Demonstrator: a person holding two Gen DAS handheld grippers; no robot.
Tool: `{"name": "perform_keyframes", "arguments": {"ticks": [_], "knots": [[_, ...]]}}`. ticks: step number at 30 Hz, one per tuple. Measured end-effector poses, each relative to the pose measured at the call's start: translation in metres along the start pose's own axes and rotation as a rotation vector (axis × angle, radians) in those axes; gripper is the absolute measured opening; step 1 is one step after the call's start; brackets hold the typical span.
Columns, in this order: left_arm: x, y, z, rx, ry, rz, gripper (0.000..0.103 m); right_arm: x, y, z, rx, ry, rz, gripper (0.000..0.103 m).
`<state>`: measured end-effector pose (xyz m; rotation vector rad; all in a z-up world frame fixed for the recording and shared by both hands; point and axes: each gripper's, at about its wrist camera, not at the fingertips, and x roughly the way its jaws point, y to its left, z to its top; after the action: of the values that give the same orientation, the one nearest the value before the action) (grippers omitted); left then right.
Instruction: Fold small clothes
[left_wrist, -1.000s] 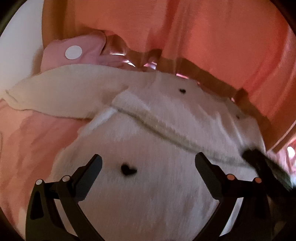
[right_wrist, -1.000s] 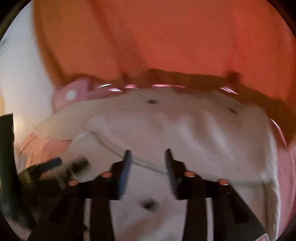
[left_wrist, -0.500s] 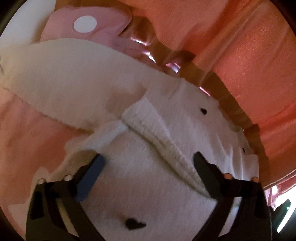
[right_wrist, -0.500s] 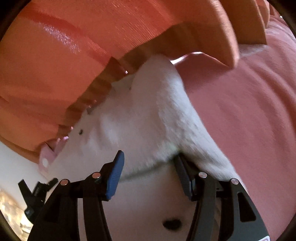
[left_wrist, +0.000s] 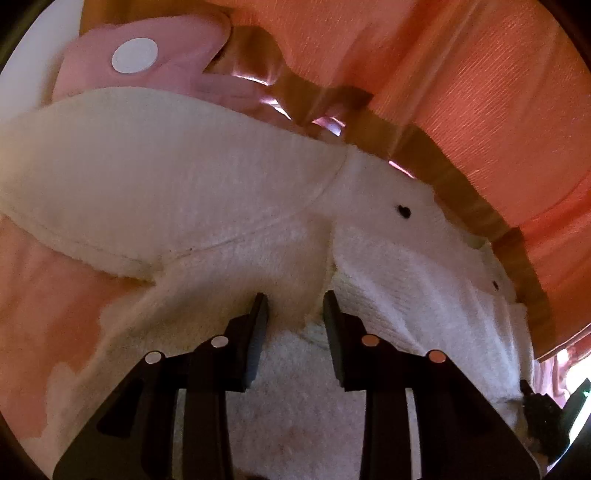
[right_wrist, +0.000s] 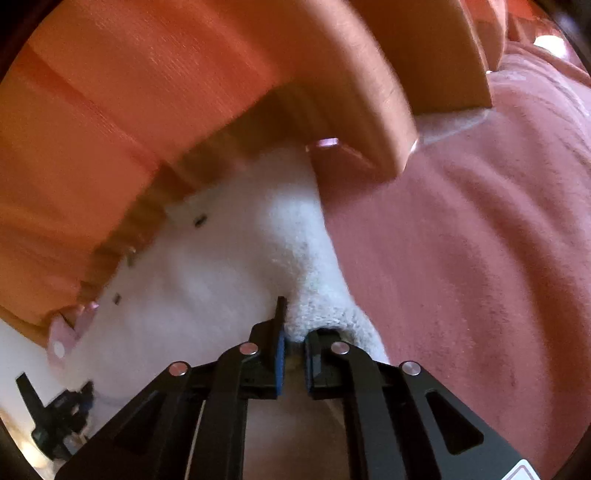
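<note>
A small white fleece top (left_wrist: 229, 192) with tiny black hearts lies spread on a pink bed cover (left_wrist: 40, 317). Its one sleeve reaches out to the left in the left wrist view. My left gripper (left_wrist: 293, 310) is shut on a bunched fold of the top near the sleeve seam. My right gripper (right_wrist: 293, 332) is shut on the top's other edge (right_wrist: 229, 280), where the white cloth meets the pink cover (right_wrist: 461, 266). The left gripper (right_wrist: 59, 413) shows small at the lower left of the right wrist view.
An orange curtain (left_wrist: 461, 92) hangs behind the bed, also in the right wrist view (right_wrist: 129, 110). A pink garment with a white dot (left_wrist: 147, 59) lies beyond the sleeve. A white wall (left_wrist: 40, 48) is at far left.
Both grippers moved down to the top and closed on it: the left from wide open onto a fold by the sleeve, the right onto the opposite edge.
</note>
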<state>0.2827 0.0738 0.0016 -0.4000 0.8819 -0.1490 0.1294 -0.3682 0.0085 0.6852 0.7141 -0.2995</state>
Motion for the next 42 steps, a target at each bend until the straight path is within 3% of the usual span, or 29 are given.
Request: {"name": "perform_keyframes", "arguments": {"ticks": [3,4,5,8,9,10,11,13,17,20,22,23,25,27,28,29,30,32,36,42], "knots": [[-0.003,0.000,0.003,-0.089,0.029,-0.126,0.052,-0.014,0.014,-0.004,0.013,0.008,-0.039,0.025],[0.000,-0.001,0.001,-0.109,0.043,-0.150,0.064,-0.020,0.016,-0.007,0.017,0.010,-0.047,0.027],[0.006,-0.001,-0.001,-0.128,0.066,-0.163,0.068,-0.027,0.020,-0.011,0.010,0.002,-0.055,0.032],[0.009,-0.008,-0.004,-0.083,0.046,-0.122,0.068,-0.042,0.027,-0.018,-0.042,-0.025,-0.093,0.039],[0.010,-0.015,-0.005,-0.060,0.041,-0.100,0.067,-0.045,0.021,-0.016,-0.053,-0.036,-0.097,0.039],[0.010,-0.017,-0.006,-0.042,0.030,-0.088,0.053,-0.044,0.023,-0.014,-0.060,-0.049,-0.096,0.039],[0.011,-0.020,-0.006,-0.021,0.029,-0.088,0.029,-0.042,0.021,-0.012,-0.058,-0.061,-0.098,0.039],[0.015,-0.022,-0.004,0.002,0.054,-0.116,0.010,-0.041,0.015,-0.009,-0.045,-0.072,-0.107,0.039],[-0.008,-0.021,0.009,0.022,-0.031,-0.131,0.008,-0.048,0.024,-0.003,-0.105,-0.139,-0.074,0.040],[-0.021,-0.014,0.019,0.047,-0.106,-0.062,0.008,-0.038,0.039,-0.001,-0.196,-0.151,-0.038,0.040],[-0.013,-0.004,0.018,0.056,-0.090,0.001,0.008,-0.009,0.038,-0.003,-0.233,-0.053,-0.103,0.040],[-0.010,0.002,0.016,0.052,-0.074,0.017,0.008,0.008,0.032,-0.007,-0.223,0.019,-0.131,0.035],[0.005,0.013,0.011,0.012,-0.011,0.028,0.008,0.002,0.039,-0.007,-0.243,-0.007,-0.145,0.033],[0.005,0.015,0.010,-0.016,-0.007,0.009,0.008,-0.008,0.049,-0.004,-0.257,-0.024,-0.117,0.035],[0.004,0.014,0.011,-0.035,-0.005,-0.018,0.009,-0.012,0.051,-0.004,-0.250,-0.041,-0.099,0.035],[0.003,0.014,0.011,-0.063,0.005,-0.057,0.020,-0.014,0.053,-0.004,-0.229,-0.035,-0.089,0.037],[0.003,0.014,0.011,-0.084,0.015,-0.071,0.046,-0.013,0.052,-0.005,-0.204,-0.016,-0.080,0.037],[0.001,0.017,0.007,-0.128,0.015,-0.095,0.062,-0.008,0.048,-0.011,-0.144,0.033,-0.053,0.037],[0.005,0.009,0.003,-0.127,0.011,-0.099,0.063,-0.003,0.060,-0.023,-0.202,0.032,-0.092,0.038],[0.003,0.005,0.004,-0.182,0.046,-0.219,0.066,0.000,0.070,-0.027,-0.243,0.022,-0.084,0.043]]}}
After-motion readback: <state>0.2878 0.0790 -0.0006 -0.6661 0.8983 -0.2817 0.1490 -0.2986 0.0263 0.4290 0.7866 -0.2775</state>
